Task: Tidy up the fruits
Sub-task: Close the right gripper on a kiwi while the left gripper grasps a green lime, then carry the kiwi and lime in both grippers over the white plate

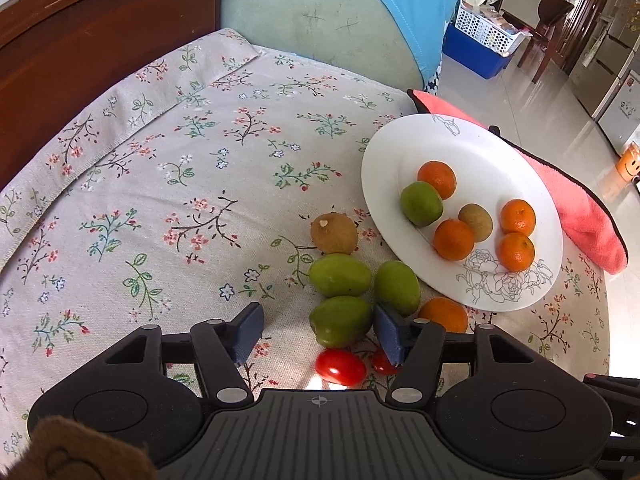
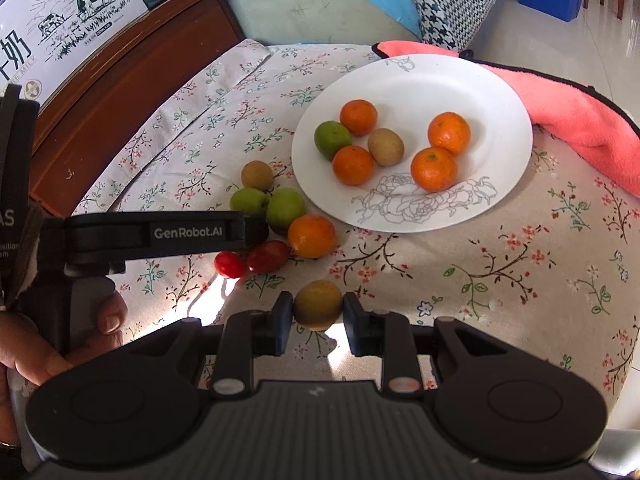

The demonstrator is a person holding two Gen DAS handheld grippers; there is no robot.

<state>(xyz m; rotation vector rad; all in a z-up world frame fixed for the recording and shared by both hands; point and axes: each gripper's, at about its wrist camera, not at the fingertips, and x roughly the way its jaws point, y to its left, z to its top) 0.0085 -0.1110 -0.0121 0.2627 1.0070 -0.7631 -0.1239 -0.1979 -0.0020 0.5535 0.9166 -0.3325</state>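
**Clerk:** Entry one, the plate (image 1: 384, 152). Contents?

**Checker:** It stood toward the bench's (image 1: 200, 184) far right edge, against the pink towel (image 1: 584, 216). It held six pieces: four oranges (image 1: 437, 179), one green fruit (image 1: 421, 204) and one brown fruit (image 1: 476, 222).

**Clerk:** Entry two, pieces not yet plated?

**Checker:** Seven lay loose on the cloth in one cluster, just off the plate's rim on the side toward the bench's middle. They were one brown piece (image 1: 334, 234), three green pieces (image 1: 340, 275), one loose orange (image 1: 444, 314) and two tomatoes (image 1: 340, 366). An eighth was in transit. I judged the job somewhat under half done, if the plate was where everything belonged.

**Clerk:** Entry three, the right tool (image 2: 318, 320)?

**Checker:** It was clamped on a brownish-green held fruit (image 2: 318, 304), with a pad pressed to each side. It sat over the bench's near part, well apart from the plate.

**Clerk:** Entry four, the left tool (image 1: 320, 332)?

**Checker:** Its jaws stood apart and gripped nothing. The nearest green piece (image 1: 340, 320) lay between them, close against the right pad and clear of the left one. The tomatoes sat just below it, and the loose orange was just outside the right jaw.
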